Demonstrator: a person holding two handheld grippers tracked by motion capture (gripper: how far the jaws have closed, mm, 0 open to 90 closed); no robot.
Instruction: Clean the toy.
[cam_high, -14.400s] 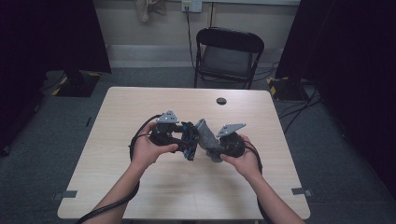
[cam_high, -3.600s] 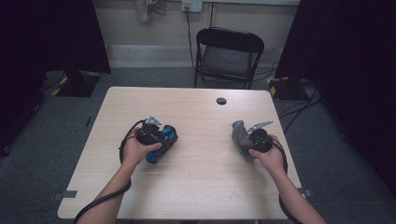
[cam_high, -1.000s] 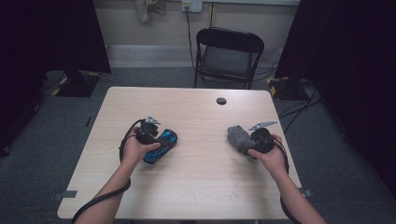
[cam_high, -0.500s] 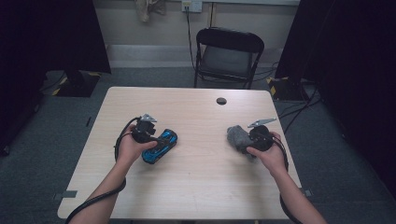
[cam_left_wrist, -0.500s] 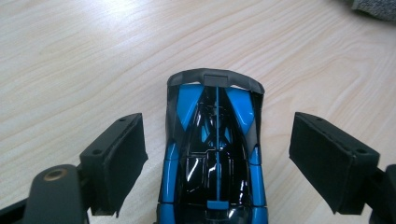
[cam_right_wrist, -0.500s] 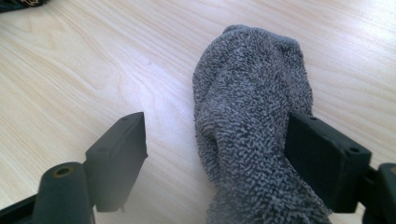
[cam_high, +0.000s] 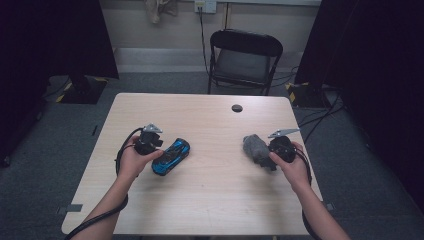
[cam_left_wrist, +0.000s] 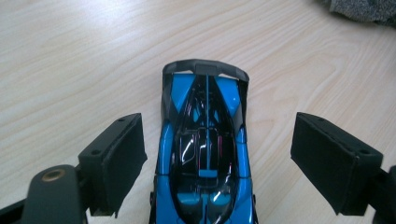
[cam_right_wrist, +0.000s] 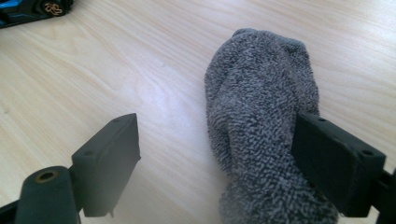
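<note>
sitting wide open, the left gripper (cam_left_wrist: 205, 158), with both black pads clear of the blue toy car (cam_left_wrist: 204, 154) between them. not squeezing it at all. resting flat on its wheels on the table (cam_high: 210, 200), the car, nose pointing away from the hand, on the left half of the table.

standing wide too, the right gripper (cam_right_wrist: 219, 163), jaws just having been opening. lying between them, the grey sock (cam_right_wrist: 266, 140), bunched up in a soft lump on the wood. leaning against the pad on one side, well apart from the pad on the other, so not looking pinched, just let go.

seen from the high view, keeping far apart, the left gripper (cam_high: 159, 146) beside the car (cam_high: 171, 156) and the right gripper (cam_high: 260, 156) beside the sock (cam_high: 254, 147), each close to its own hand. sitting near the far edge, a small dark round thing (cam_high: 237, 108), and behind the table a black chair (cam_high: 245, 57).

looking mostly done: both things put down on the table, one on each side, both grips let loose. probably only left to do: pulling the grippers back and away without bumping the car or dragging the sock.
</note>
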